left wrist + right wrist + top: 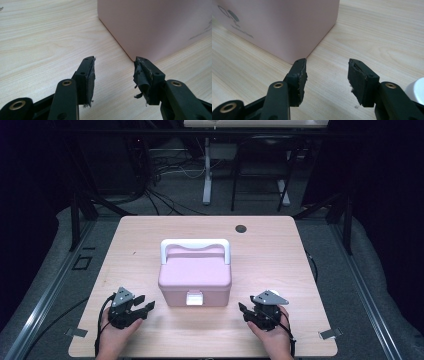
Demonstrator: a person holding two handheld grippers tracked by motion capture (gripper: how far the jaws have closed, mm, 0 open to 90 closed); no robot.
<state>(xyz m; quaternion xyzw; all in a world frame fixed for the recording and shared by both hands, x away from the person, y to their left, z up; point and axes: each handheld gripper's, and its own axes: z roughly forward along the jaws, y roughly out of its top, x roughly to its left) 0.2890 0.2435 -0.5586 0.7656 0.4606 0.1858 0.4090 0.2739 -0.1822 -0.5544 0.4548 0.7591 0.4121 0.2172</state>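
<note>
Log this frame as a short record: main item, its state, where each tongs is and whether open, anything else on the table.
item: pink box with white handle
state: lid down, white latch at the front
place: middle of the table
left tongs: open, nothing between them, on the table left of the box
right tongs: open, nothing between them, right of the box
other: dark round hole near the far edge

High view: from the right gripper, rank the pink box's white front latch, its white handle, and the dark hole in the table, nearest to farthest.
From the right gripper, at the table's near right:
1. White front latch, low on the front of the pink box, to the gripper's left.
2. White handle, arched over the box's far side.
3. Dark hole, near the far edge of the table.
</note>
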